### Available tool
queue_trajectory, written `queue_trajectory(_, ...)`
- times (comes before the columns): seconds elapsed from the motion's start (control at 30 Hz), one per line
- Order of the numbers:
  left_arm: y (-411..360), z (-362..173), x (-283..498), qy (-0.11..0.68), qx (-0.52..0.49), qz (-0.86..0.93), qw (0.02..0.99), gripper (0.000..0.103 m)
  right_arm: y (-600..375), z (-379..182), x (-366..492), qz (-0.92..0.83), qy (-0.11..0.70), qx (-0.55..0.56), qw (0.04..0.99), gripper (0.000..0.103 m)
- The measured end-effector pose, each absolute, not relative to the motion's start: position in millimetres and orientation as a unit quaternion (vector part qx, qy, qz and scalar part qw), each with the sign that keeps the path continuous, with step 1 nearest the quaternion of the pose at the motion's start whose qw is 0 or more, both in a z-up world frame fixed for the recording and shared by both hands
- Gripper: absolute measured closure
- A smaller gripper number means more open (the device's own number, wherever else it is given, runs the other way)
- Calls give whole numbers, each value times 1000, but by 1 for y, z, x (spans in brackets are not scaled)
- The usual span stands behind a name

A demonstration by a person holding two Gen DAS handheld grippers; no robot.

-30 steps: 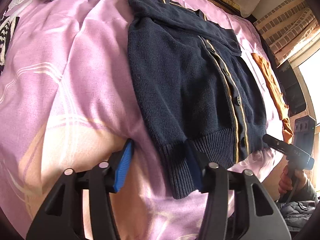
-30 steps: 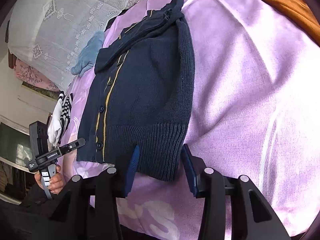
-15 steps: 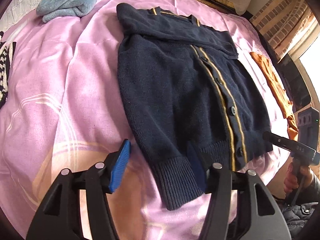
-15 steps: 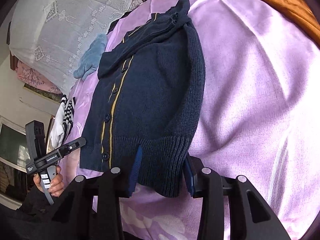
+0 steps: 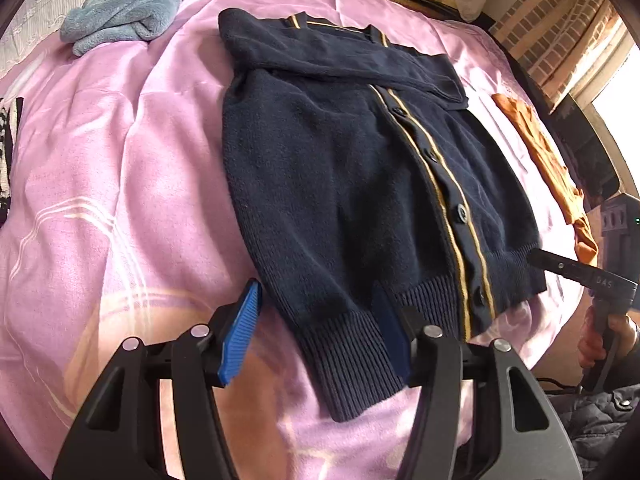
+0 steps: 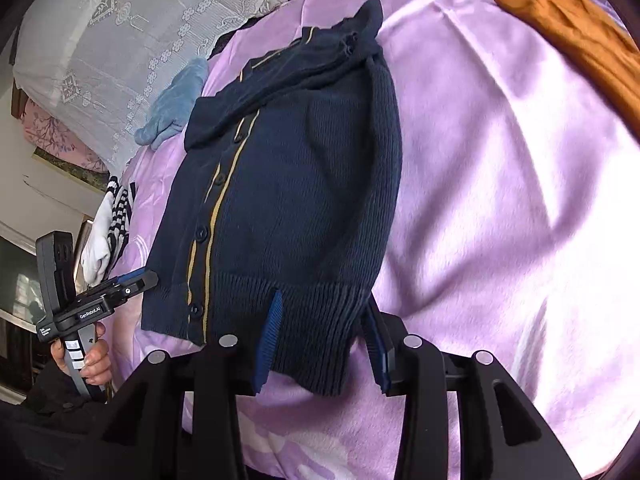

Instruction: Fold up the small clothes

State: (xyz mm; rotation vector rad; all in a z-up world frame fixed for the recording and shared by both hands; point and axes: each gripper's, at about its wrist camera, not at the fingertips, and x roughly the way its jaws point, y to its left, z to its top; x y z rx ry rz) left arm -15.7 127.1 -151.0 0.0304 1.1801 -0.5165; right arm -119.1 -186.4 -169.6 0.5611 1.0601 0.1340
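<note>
Blue fingers (image 5: 240,340) of the left gripper (image 5: 316,340) are spread wide, one on each side of the near corner of the navy cardigan (image 5: 340,184). They do not squeeze it. One pad sits apart on the pink bedsheet (image 5: 120,160); the other is half hidden behind the ribbed hem.

On the right gripper (image 6: 324,340), the blue fingers (image 6: 270,328) are also spread, with the other bottom corner of the cardigan hem hanging down between them. If the pads press on the knit cannot be told.

Each camera also sees the other tool from the side. The left one, held in a hand (image 6: 86,360), has white writing that reads "GenRobot.AI". The right one shows the letters "DAS", and the rest is hidden. A hand (image 5: 596,340) holds that one too.

The cardigan lies flat on the bed, buttoned up, with yellow stripes beside the dark buttons. Its sleeves are folded across the chest near the collar.

Around it lie more clothes: a light blue fluffy cloth (image 5: 124,8) near the far edge, an orange garment (image 6: 580,44) off to the right, and a black and white striped piece (image 6: 108,232) on the left. A white lace cover (image 6: 120,28) sits beyond the sheet.
</note>
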Motion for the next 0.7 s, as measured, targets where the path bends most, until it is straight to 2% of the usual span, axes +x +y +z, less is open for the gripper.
queue_trajectory(0.33, 125, -132, 7, 521, 15, -232, 821, 48, -201, -141, -89, 47, 464, 220, 857, 59)
queue_trajectory(0.53, 77, -154, 11, 536, 65, -255, 802, 46, -161, -154, -58, 97, 489, 176, 849, 59)
queue_trajectory(0.63, 74, -175, 7, 538, 98, -244, 801, 43, -161, -177, -58, 82, 525, 158, 832, 59)
queue_trajectory(0.7, 78, -173, 1, 534, 105, -244, 803, 42, -170, -181, -72, 91, 516, 169, 835, 59)
